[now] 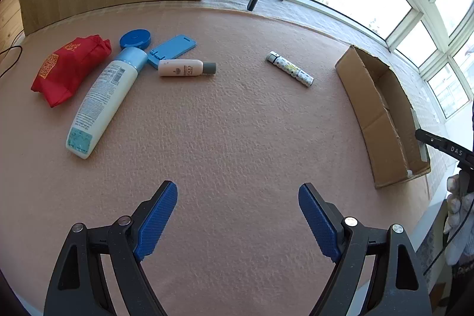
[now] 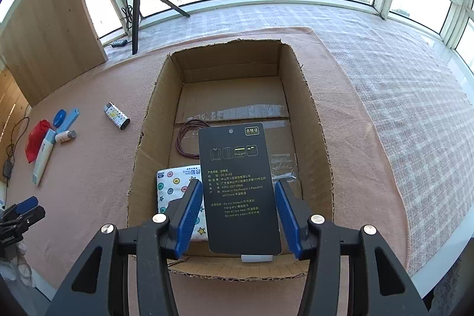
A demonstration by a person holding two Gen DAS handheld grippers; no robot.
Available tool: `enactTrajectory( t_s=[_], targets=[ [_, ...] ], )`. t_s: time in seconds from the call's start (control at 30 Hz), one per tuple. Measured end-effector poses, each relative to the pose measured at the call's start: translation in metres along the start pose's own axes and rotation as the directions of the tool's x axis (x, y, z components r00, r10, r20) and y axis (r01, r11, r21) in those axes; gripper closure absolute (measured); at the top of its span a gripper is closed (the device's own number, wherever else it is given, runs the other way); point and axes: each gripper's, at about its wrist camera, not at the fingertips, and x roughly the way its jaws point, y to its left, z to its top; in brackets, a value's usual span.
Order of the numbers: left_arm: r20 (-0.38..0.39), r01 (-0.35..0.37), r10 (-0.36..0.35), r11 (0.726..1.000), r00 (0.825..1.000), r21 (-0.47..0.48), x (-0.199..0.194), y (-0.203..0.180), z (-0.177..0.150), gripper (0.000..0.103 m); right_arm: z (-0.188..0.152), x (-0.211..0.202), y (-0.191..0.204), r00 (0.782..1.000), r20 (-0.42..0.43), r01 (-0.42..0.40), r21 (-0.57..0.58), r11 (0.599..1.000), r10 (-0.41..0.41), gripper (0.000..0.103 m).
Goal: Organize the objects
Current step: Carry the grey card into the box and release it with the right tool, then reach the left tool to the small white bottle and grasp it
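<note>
While our right gripper [image 2: 239,215] hangs open around the black card [image 2: 237,188] over the cardboard box [image 2: 314,120], our open, empty left gripper [image 1: 237,215] faces five items still outside.

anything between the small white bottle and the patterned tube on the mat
Nothing: in the left wrist view, only bare pink mat lies between the small white bottle and the patterned tube.

I am wearing a white knitted glove [image 1: 457,199] and working my two grippers, left gripper [image 1: 238,222] and right gripper [image 2: 238,216]: black triangular-cutout frames, silver screws, blue ribbed finger pads [image 2: 189,216], "DAS" lettering showing white.
</note>
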Motion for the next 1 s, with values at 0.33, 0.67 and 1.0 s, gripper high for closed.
enactTrajectory(
  t_s=[0.33,0.67,1.0],
  targets=[
    [-0.002,0.004,-0.004,1.0,1.0,0.008,-0.001,-0.002,-0.002,0.016,-0.002,-0.001,-0.003,1.0,0.008,0.028,0.02,0.999,-0.028,0.045],
    [0.002,0.003,-0.003,1.0,1.0,-0.008,-0.005,0.01,-0.004,0.016,-0.001,-0.008,0.014,1.0,0.024,-0.015,0.016,1.0,0.014,0.045],
    [0.017,-0.016,0.016,1.0,1.0,0.0,-0.011,0.024,0.002,0.016,-0.002,-0.016,0.049,0.996,0.034,-0.085,-0.024,0.996,0.086,0.045]
  ],
)
